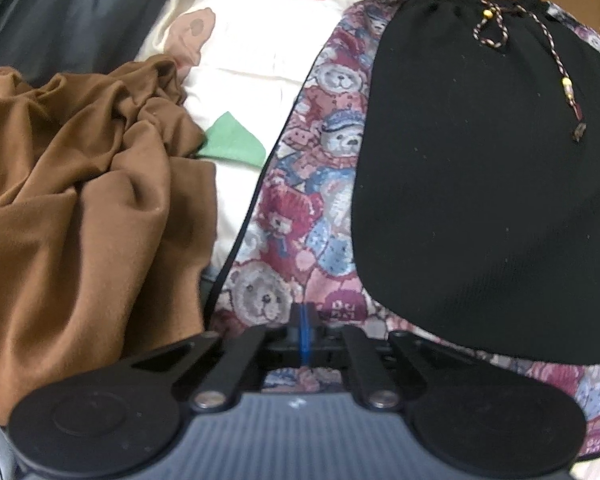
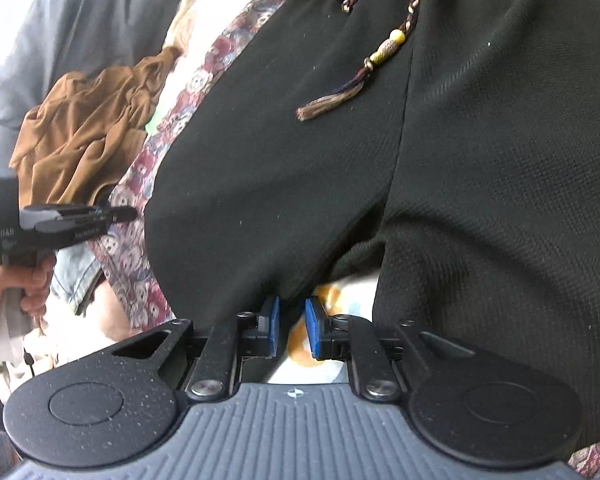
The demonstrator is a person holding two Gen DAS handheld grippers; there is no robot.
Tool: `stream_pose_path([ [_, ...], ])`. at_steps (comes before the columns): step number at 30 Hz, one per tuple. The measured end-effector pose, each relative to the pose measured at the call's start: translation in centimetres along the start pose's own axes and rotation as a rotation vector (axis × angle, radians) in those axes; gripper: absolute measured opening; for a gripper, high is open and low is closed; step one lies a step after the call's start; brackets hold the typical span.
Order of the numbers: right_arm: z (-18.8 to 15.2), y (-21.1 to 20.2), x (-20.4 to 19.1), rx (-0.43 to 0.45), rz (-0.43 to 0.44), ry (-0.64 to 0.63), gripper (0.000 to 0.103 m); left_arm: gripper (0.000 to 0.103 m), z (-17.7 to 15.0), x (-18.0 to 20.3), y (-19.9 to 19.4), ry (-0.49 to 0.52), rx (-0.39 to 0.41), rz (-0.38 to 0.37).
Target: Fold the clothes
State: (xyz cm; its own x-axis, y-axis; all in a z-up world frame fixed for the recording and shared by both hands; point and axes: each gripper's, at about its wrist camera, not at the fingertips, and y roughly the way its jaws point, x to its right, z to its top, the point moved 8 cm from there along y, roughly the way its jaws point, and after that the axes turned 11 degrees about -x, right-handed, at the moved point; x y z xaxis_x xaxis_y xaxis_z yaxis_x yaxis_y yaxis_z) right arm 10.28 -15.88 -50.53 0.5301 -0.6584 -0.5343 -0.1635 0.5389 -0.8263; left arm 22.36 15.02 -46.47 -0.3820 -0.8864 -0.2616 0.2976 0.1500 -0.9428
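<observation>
It looks like a home, likely a bed or sofa: a teddy-bear print blanket [image 1: 300, 184], a cream cartoon-print sheet [image 1: 244, 60], and loose clothes such as a crumpled brown garment [image 1: 88, 200] and black drawstring shorts [image 1: 480, 200].

The light was soft and even, daylight-like, with only gentle shadows in the folds of the brown garment [image 1: 80, 184]. The black shorts [image 2: 480, 168] swallowed detail, though their weave showed up close. Both fisheye views bowed strongly at the edges, with dark corners. The cream fabric [image 1: 252, 52] looked slightly washed out, and far areas were soft.
</observation>
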Motion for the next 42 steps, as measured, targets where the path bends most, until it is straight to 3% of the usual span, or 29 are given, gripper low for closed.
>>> stream_pose_path([
  [6, -0.4, -1.2, 0.0, 0.005, 0.026, -0.012, 0.019, 0.003, -0.4, 0.1, 0.0, -0.012, 0.001, -0.002],
  [19, 0.8, -1.4, 2.9, 0.038, 0.018, 0.143, 0.018, 0.003, -0.7, -0.3, 0.4, -0.001, 0.003, -0.004],
  [25, 1.3, -1.4, 4.1, 0.056, 0.060, 0.264, 0.018, 0.003, -0.8, -0.5, 0.7, 0.008, 0.004, -0.006],
  [26, 1.2, -1.3, 4.3, 0.056, 0.067, 0.271, 0.016, 0.003, -0.9, -0.5, 0.7, 0.009, 0.004, -0.006],
  [28, 1.1, -1.3, 4.3, 0.050, 0.064, 0.262, 0.000, 0.003, -0.9, -0.5, 0.7, 0.011, 0.005, -0.005],
  [42, 0.8, -5.1, 5.7, 0.111, 0.030, 0.270, 0.000, 0.003, -0.7, -0.4, 0.4, 0.004, 0.004, -0.004],
])
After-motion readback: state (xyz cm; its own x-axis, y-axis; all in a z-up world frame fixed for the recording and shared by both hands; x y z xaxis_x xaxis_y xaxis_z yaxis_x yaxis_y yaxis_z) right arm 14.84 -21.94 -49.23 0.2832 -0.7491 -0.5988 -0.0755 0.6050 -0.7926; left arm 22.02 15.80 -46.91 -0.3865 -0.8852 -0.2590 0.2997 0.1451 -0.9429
